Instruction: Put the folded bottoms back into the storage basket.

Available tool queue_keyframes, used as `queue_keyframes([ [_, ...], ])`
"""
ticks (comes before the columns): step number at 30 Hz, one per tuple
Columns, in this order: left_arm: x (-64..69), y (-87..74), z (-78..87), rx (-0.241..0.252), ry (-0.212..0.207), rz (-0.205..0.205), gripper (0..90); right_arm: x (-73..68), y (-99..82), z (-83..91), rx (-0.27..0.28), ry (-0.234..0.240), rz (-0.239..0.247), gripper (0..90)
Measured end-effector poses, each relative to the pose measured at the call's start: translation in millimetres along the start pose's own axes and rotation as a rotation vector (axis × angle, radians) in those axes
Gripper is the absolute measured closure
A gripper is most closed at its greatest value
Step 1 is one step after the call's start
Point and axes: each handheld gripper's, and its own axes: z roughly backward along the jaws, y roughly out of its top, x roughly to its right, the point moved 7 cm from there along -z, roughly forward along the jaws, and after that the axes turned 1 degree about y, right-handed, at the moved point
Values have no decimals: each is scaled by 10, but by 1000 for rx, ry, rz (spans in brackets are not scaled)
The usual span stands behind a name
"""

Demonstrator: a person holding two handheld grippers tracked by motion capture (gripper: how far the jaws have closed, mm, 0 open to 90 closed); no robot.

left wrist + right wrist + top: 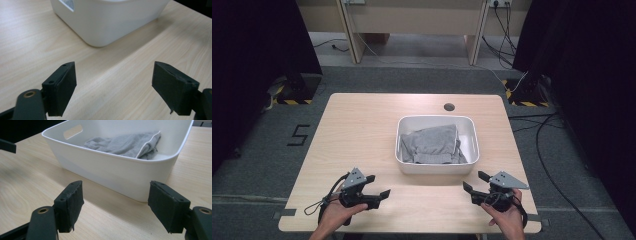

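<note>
A white plastic tub stands right of centre on the wooden table, with a crumpled grey cloth lying inside it. The cloth has a pale hem and rests toward the tub's far side in the right gripper view. My left gripper hovers low near the table's front left, open and empty, its jaws facing the tub's near corner. My right gripper is at the front right, open and empty, facing the tub's wall.
A round cable hole sits in the tabletop behind the tub. Bare wood lies left of the tub and along the front edge. Cables trail on the grey floor to the right; stand bases with striped tape flank the table.
</note>
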Motion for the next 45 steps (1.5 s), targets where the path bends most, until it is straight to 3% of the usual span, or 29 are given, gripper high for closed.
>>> queue_keyframes([
  [15, -19, -363, -24, -60, 18, -3, 195, -3, -284, 30, -57, -37, -5, 289],
  [24, -21, -550, -27, -103, 37, -25, 194, -14, -538, -7, -136, -36, 1, 263],
  [30, -3, -593, -5, -86, 47, -45, 182, -8, -652, -10, -159, -37, -3, 233],
  [34, 9, -638, -9, -79, 93, -118, 174, -17, -738, -17, -198, -53, 16, 197],
  [36, 40, -650, -7, -80, 91, -116, 152, -16, -766, -19, -204, -68, 39, 179],
  [39, 53, -662, -3, -69, 95, -115, 149, -41, -783, -9, -208, -71, 31, 156],
  [42, 61, -673, 2, -63, 99, -112, 144, -62, -810, -18, -203, -85, 71, 134],
  [45, 68, -676, 0, -59, 99, -113, 137, -86, -826, -39, -184, -87, 72, 85],
])
